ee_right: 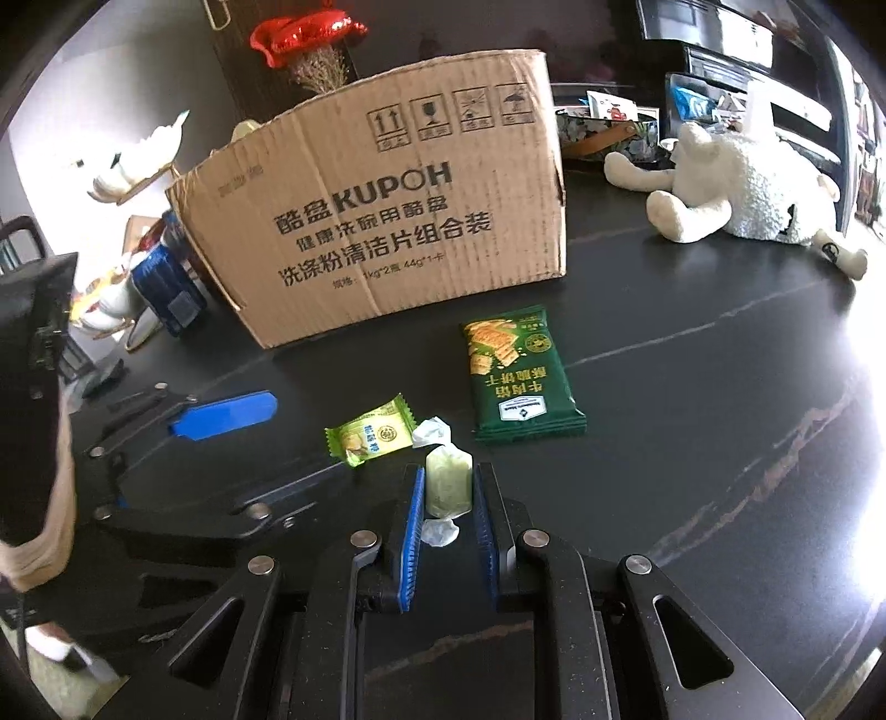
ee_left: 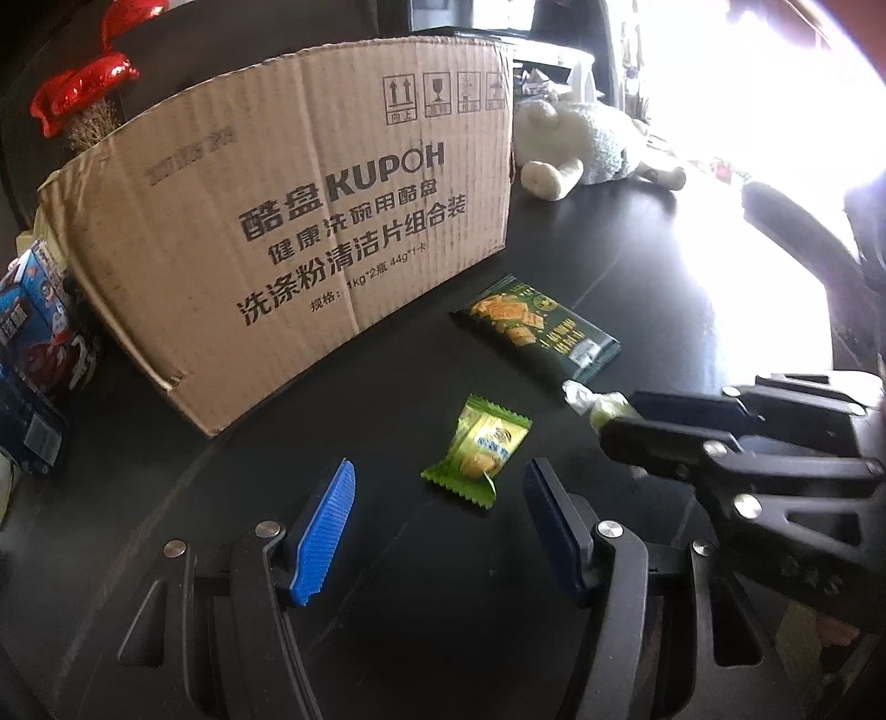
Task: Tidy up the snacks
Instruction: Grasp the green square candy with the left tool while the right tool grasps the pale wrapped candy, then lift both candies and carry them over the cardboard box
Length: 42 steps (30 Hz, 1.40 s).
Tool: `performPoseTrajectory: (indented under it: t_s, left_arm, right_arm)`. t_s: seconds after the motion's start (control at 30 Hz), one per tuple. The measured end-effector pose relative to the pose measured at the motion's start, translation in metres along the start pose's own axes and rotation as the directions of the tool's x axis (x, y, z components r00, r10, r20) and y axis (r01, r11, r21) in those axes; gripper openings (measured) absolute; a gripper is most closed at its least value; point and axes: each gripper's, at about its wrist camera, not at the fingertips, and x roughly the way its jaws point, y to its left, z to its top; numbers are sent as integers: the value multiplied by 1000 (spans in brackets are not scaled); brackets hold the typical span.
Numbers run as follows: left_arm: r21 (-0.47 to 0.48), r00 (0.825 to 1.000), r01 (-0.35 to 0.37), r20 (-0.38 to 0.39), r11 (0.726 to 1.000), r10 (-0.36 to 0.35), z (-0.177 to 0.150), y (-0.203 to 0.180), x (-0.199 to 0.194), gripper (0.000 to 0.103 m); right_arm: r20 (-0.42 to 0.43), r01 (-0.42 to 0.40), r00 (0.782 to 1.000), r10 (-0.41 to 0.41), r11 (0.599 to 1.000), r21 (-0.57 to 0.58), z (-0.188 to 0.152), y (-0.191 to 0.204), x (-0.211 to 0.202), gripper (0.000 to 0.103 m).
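A small light-green snack packet lies on the dark table just ahead of my left gripper, which is open and empty; the packet also shows in the right wrist view. My right gripper is shut on a pale green twist-wrapped candy, held just above the table. The candy also shows in the left wrist view, at the tip of the right gripper. A dark green cracker bag lies flat beyond it, also in the left wrist view. A cardboard box stands behind, open at the top.
A white plush sheep lies at the back right. A blue snack carton stands left of the box. A red foil ornament and clutter sit behind. The dark table stretches right under bright glare.
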Motion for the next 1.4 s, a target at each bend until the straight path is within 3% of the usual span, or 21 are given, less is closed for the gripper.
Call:
performPoseTrajectory:
  t_s: [0.5,0.67,0.73,0.77,1.0,1.13,1.4]
  left_arm:
    - [43,998,-36,-56,998,38,16,-20,19,54]
    - [24,996,-26,-81,999,28,14,-20,22,42]
    - [9,995,-18,-94,1000,19,14,-19,21,26]
    - [6,995,-11,-101,1000,11,13,-20,21,25]
    - [-34,996,-41,-85,999,38,14,-22,12,25]
    - [-83,990,-132,-57,988,127,13,-18,-9,25]
    - [-181,989,-142,15,973,147,15,-13,-57,25]
  right_arm:
    - [12,-69,998,68,996,58,1,-24,4,19]
    - [6,-82,997,82,994,72,1,-27,6,19]
    - [5,-85,996,85,993,78,1,-29,6,19]
    - [4,-90,996,90,993,82,1,-29,5,19]
    - [11,-96,995,95,992,79,2,-30,1,19]
    - [24,-98,995,96,993,63,3,-25,-7,19]
    - [85,-114,990,112,993,19,10,-8,-39,19]
